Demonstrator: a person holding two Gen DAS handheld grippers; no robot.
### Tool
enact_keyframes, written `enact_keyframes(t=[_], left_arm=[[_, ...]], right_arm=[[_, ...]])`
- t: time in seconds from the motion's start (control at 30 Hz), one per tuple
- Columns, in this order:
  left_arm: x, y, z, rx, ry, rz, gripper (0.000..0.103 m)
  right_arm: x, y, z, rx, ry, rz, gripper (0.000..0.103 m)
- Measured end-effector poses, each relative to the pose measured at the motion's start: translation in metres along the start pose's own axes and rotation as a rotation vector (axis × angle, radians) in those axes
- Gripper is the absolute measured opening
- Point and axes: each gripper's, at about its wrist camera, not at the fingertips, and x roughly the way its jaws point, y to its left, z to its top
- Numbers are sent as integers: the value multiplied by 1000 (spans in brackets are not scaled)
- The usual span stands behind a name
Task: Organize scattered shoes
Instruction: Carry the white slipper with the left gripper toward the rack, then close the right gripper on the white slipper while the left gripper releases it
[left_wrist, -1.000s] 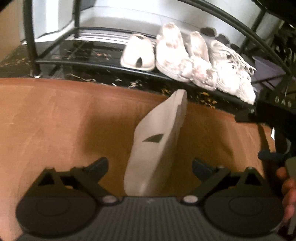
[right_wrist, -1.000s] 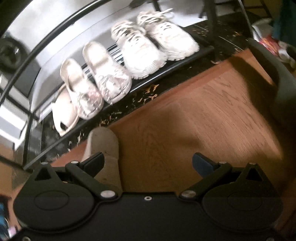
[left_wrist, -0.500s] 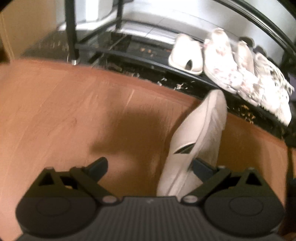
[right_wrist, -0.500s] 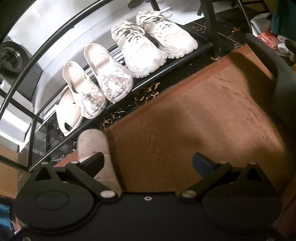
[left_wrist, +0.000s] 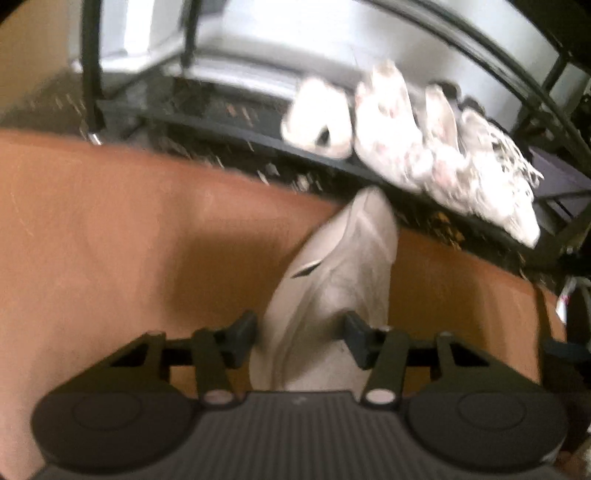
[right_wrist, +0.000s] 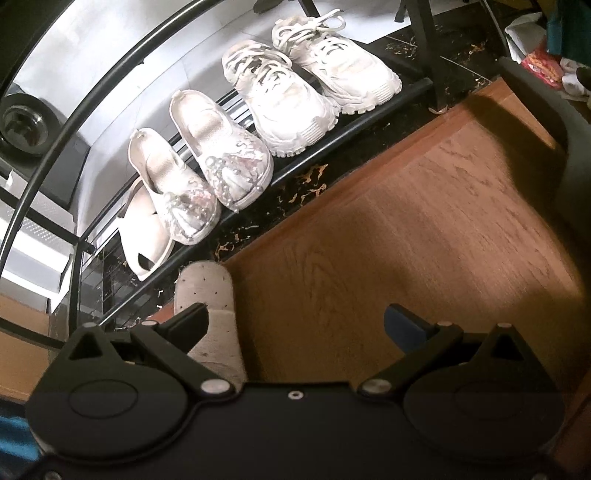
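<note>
The left gripper (left_wrist: 299, 332) has its two dark fingers closed in on a pale beige soft slip-on slipper (left_wrist: 340, 273), which lies toe-forward on the brown wooden floor (left_wrist: 129, 240) just short of the black metal shoe rack (right_wrist: 369, 118). The right gripper (right_wrist: 295, 321) is spread wide and holds nothing, hovering over bare floor beside that slipper. Five shoes already sit in a row on the rack's low shelf: a white open-toe sandal (right_wrist: 144, 236), two beaded white mules (right_wrist: 207, 173) and two chunky white laced sneakers (right_wrist: 310, 81); judging by that, only this slipper remains, to go beside its apparent mate, the sandal.
</note>
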Motion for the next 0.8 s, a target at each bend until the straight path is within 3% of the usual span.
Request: enact_keyframes(t=[0.1,0.17,0.27,0.3,0.33,0.4,0.43,0.57,0.7,0.8], left_arm=[[-5,0,1,-5,-11,21,49],[-8,-11,0,57,-28,24,44],[-14,-39,-9,241,-55,-19,37],[-16,-55,-16,347,-63,-32,36],[-18,-73,-25,462,-95,-12,36],[-21,-96,-39,598,-131,-22,39],[-24,-104,-44,643,-138,-60,44],[-25,-115,-53,692,-55,-216,65],[-23,-105,-43,602,-70,-174,66],[-27,-77,-22,383,-112,-113,83]], right_arm=[[0,-1,-1,5,6,0,103],[-1,-2,1,12,2,-5,103],[-5,-4,4,8,-26,-31,103],[-9,-3,5,-16,-51,-47,103],[-13,-2,7,-39,-77,-57,103],[-20,-2,11,-66,-118,-67,103],[-24,-3,14,-72,-135,-68,103],[-25,-11,20,-50,-136,-84,103],[-15,-22,20,6,-67,-81,103],[-4,-18,17,-39,-15,-84,103]])
